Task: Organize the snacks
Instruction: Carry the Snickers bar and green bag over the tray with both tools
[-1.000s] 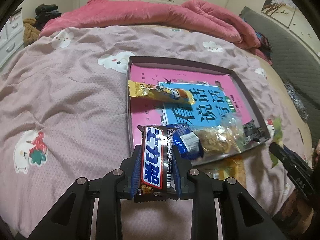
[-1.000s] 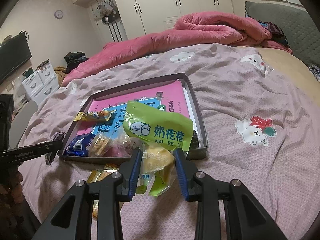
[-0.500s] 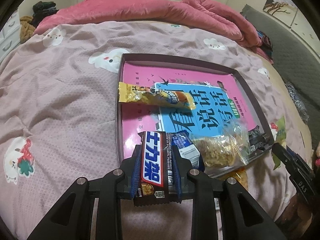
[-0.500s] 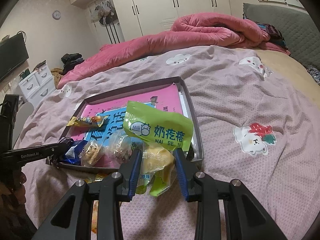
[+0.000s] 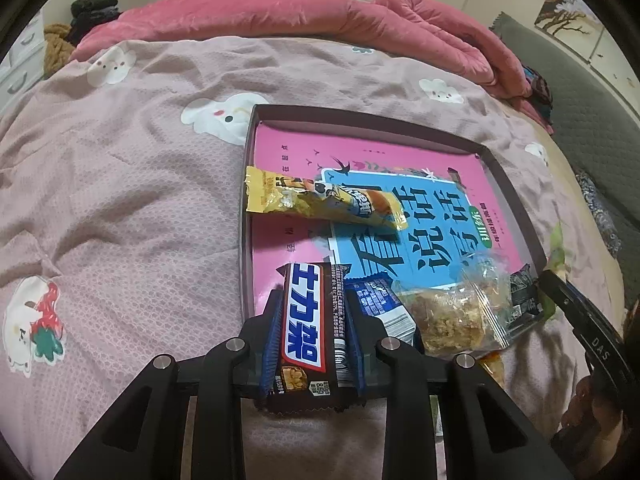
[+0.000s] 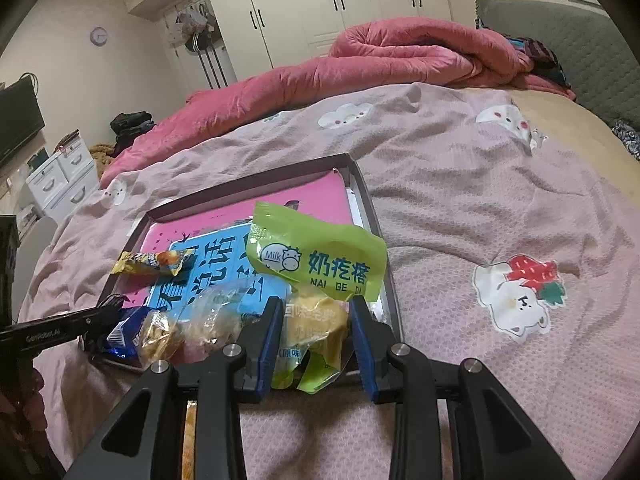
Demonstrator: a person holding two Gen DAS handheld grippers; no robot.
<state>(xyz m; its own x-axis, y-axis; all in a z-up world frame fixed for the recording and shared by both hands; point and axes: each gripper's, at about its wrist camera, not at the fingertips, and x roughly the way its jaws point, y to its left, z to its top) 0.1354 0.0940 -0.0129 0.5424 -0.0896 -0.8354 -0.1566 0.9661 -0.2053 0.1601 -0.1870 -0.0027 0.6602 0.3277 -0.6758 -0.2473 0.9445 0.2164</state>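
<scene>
My left gripper (image 5: 312, 308) is shut on a brown chocolate bar (image 5: 308, 320) with a blue and red label, held over the near left corner of the dark tray (image 5: 246, 216). My right gripper (image 6: 314, 316) is shut on a green milk-snack bag (image 6: 316, 264), above the tray's near right corner (image 6: 390, 300). In the tray lie a yellow snack stick (image 5: 320, 202), a blue wrapped snack (image 5: 380, 304) and a clear bag of crumbly pieces (image 5: 452, 312), all on a pink and blue book (image 5: 400, 216).
The tray sits on a pink bedspread (image 5: 120, 200) printed with rabbits. A rolled pink duvet (image 6: 360, 64) lies at the far side. The right gripper's tip (image 5: 576, 312) shows at the right edge. An orange packet (image 5: 494, 366) lies on the bed beside the tray.
Both grippers have come closer to the tray, each keeping its hold. The chocolate bar now reaches over the tray's near corner, and the green bag sits further over the tray.
</scene>
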